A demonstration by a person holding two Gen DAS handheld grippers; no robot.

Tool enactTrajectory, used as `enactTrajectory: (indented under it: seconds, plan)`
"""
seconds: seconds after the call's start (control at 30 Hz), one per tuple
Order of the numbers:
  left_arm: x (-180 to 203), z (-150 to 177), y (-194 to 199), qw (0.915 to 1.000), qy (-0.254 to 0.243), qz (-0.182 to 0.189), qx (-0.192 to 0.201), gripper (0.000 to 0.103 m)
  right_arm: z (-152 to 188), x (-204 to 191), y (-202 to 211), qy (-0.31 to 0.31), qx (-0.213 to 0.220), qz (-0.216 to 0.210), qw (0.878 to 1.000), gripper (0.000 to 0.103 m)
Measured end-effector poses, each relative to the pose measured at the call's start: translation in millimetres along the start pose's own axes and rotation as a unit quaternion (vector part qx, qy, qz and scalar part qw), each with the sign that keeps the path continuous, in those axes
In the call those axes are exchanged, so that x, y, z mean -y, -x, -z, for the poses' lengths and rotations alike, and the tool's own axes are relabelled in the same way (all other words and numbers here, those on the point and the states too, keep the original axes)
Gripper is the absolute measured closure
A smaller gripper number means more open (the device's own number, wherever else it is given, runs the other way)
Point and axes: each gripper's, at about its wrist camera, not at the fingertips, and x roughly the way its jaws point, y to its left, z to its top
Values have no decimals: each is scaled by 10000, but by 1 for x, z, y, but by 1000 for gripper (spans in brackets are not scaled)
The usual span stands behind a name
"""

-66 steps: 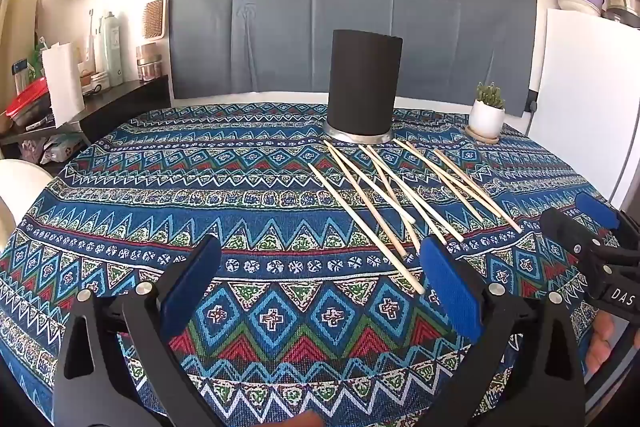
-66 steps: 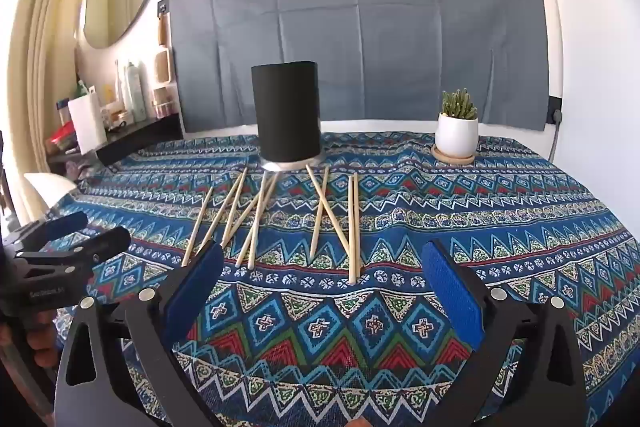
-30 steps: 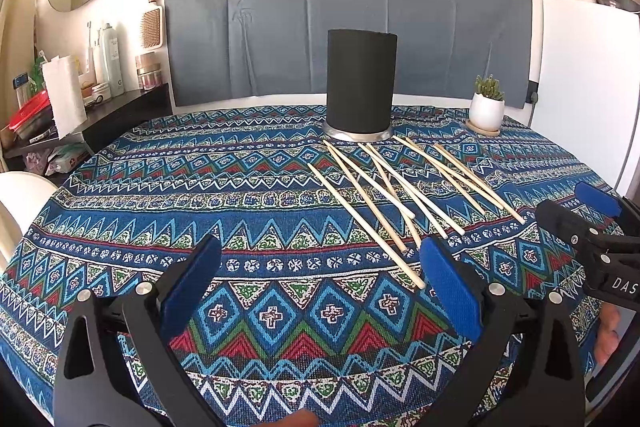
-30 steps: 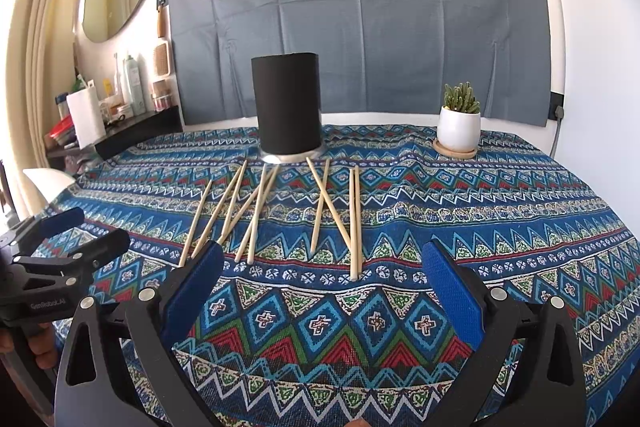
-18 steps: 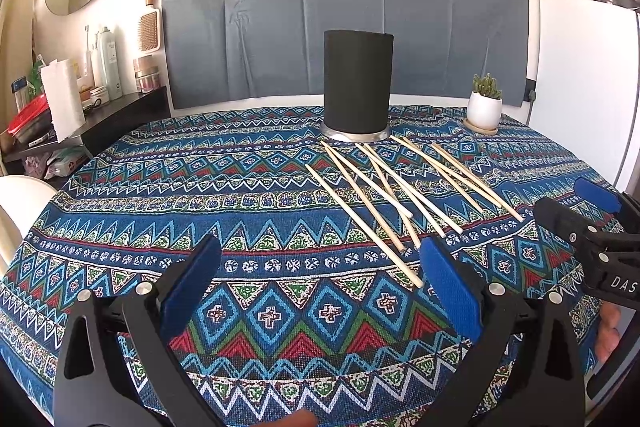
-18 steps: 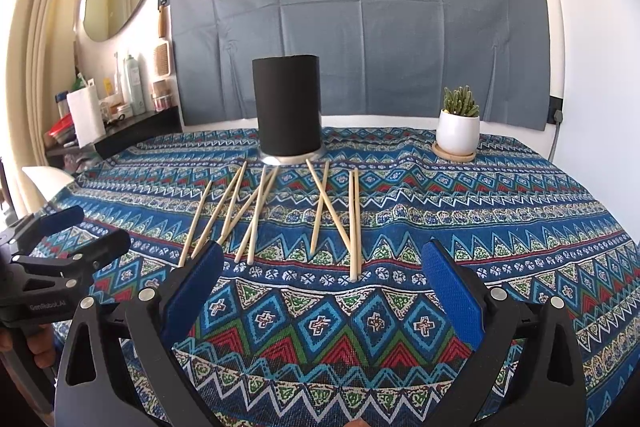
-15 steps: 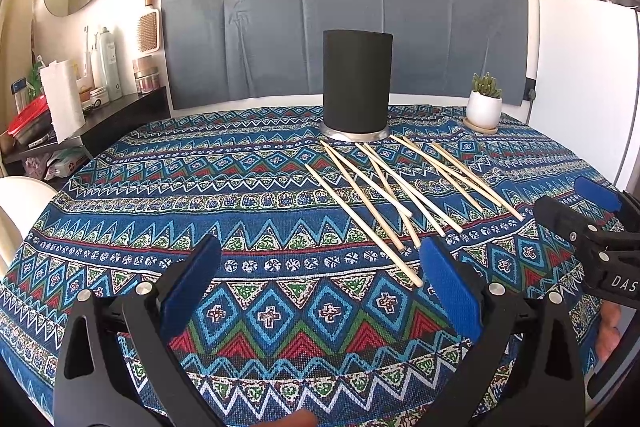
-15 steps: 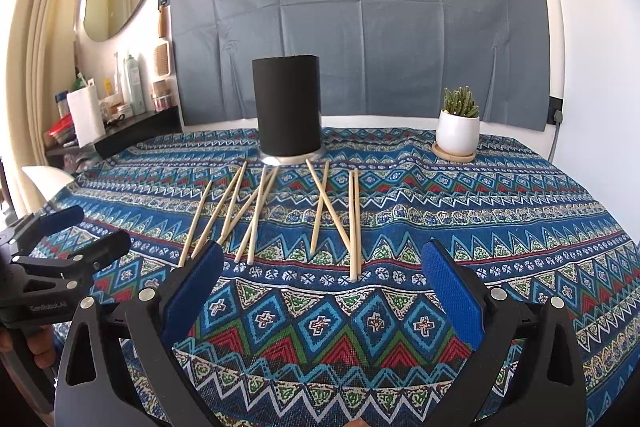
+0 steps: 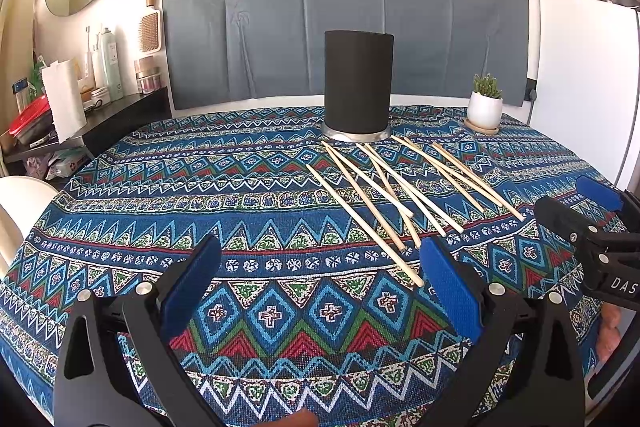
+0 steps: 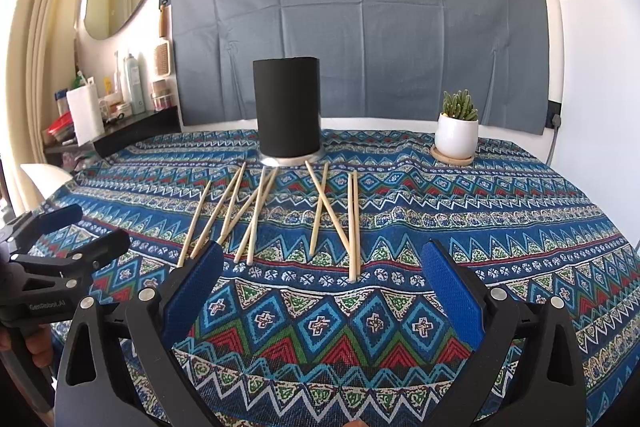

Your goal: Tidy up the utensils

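Several wooden chopsticks (image 9: 394, 193) lie fanned out on the patterned tablecloth in front of a tall black cylindrical holder (image 9: 358, 87). They also show in the right wrist view (image 10: 256, 213), with the holder (image 10: 287, 111) behind them. My left gripper (image 9: 320, 281) is open and empty, above the cloth, its right pad close to the nearest chopstick tip. My right gripper (image 10: 320, 281) is open and empty, just short of the chopstick ends. Each gripper appears at the edge of the other's view: the right one (image 9: 580, 203) and the left one (image 10: 86, 231).
A small cactus in a white pot (image 10: 456, 131) stands on a coaster at the back right. A white fridge (image 9: 584, 79) is to the right, a dark side shelf with bottles and a paper roll (image 9: 64, 99) to the left. A white chair (image 9: 16, 211) sits at the table's left edge.
Both grippers have stayed open and almost still. The views have shifted very slightly; the chopsticks and holder have not moved.
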Motion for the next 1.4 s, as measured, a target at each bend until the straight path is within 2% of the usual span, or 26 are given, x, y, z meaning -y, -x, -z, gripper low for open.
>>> enactTrajectory:
  seconds: [0.9,1.17,1.4]
  plan:
    - [0,1,0,10000,-24,-2,-12,6,1,-3,0,77,4,-18,10000,8]
    - [2,2,-1,9999,-78,-76,-54,6,2,-4,2,121,66,72,9999,8]
    - [5,1,-4,9994,-234,105,-240,6,3,-10,7,311,177,335,9988,8]
